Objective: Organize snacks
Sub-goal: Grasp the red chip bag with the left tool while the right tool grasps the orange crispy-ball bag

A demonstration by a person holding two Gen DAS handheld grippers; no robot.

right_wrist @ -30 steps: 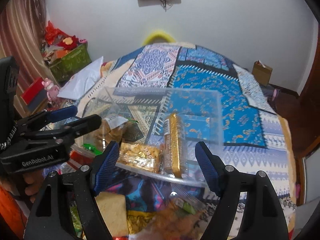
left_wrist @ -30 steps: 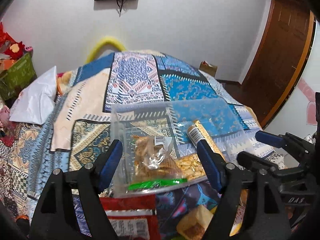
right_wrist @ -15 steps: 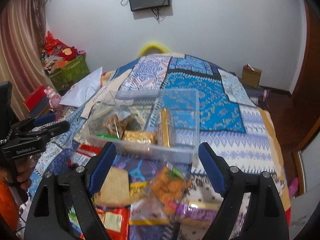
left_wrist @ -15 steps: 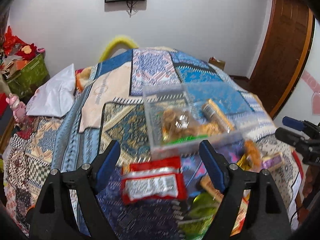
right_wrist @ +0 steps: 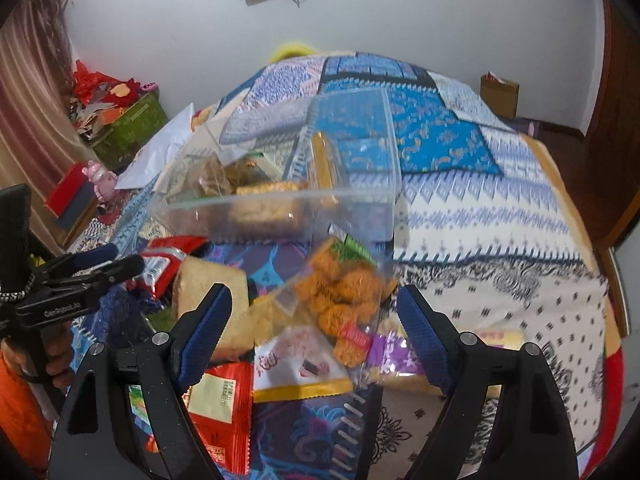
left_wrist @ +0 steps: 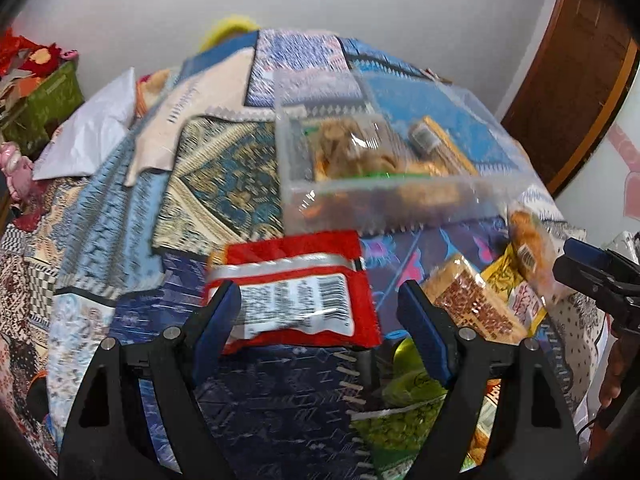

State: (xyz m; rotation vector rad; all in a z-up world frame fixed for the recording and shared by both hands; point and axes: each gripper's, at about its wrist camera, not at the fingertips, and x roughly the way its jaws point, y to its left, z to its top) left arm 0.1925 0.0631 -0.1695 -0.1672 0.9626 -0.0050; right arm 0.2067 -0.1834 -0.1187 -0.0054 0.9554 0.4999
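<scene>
Bedspread (right_wrist: pixel 500 220) bare right of clear bin (right_wrist: pixel 280 208).

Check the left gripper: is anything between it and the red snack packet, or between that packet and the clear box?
Nothing visible. The left gripper is open right over the red packet, and only bare bedspread separates the packet from the clear box behind it.

left tongs (left_wrist: pixel 320 322) gaping wide, holding nothing | right tongs (right_wrist: pixel 314 322) gaping wide, holding nothing | both pointing forward and downward, sitting side by side
</scene>
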